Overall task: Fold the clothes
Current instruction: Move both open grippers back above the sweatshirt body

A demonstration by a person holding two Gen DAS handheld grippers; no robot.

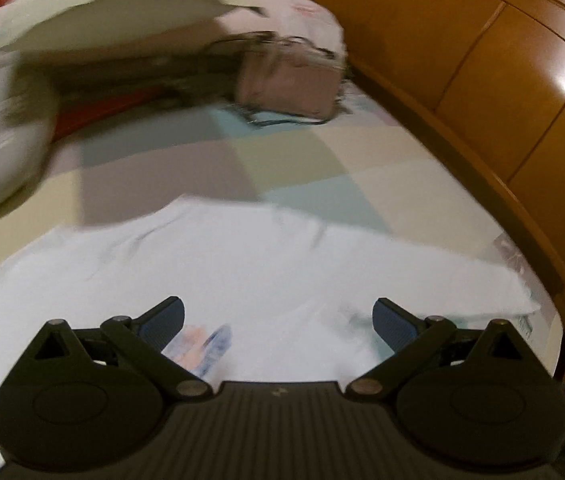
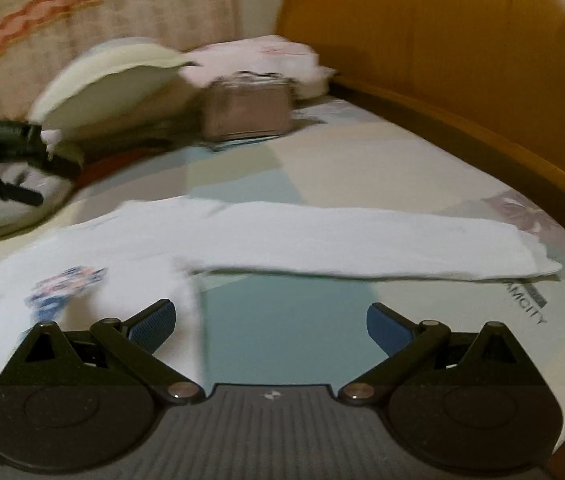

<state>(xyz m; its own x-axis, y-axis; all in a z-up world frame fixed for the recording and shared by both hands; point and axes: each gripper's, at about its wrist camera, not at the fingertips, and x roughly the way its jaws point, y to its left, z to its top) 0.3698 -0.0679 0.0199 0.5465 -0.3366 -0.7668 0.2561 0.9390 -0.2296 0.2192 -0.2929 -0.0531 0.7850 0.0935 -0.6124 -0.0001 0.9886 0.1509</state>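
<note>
White cloth shirt [image 2: 282, 236] matt; wood headboard [image 1: 502, 80] glossy; claw pads [image 2: 150, 326] ribbed.

I see a white shirt [image 2: 242, 236] lying flat. Its printed body sits under my left jaws; one sleeve stretches ahead of my right jaws.

Glossy wooden headboard [image 2: 462, 40] beside pastel patchwork bed sheet [image 2: 362, 160], dim warm light

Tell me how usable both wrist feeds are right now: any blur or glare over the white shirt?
Left wrist view: heavy motion blur across the pillows and the white shirt; the left claw stays sharp; glare streaks on the wooden headboard. Right wrist view: milder blur, the shirt sleeve edges readable, the right claw sharp; fisheye bends the bed edge in both.
</note>
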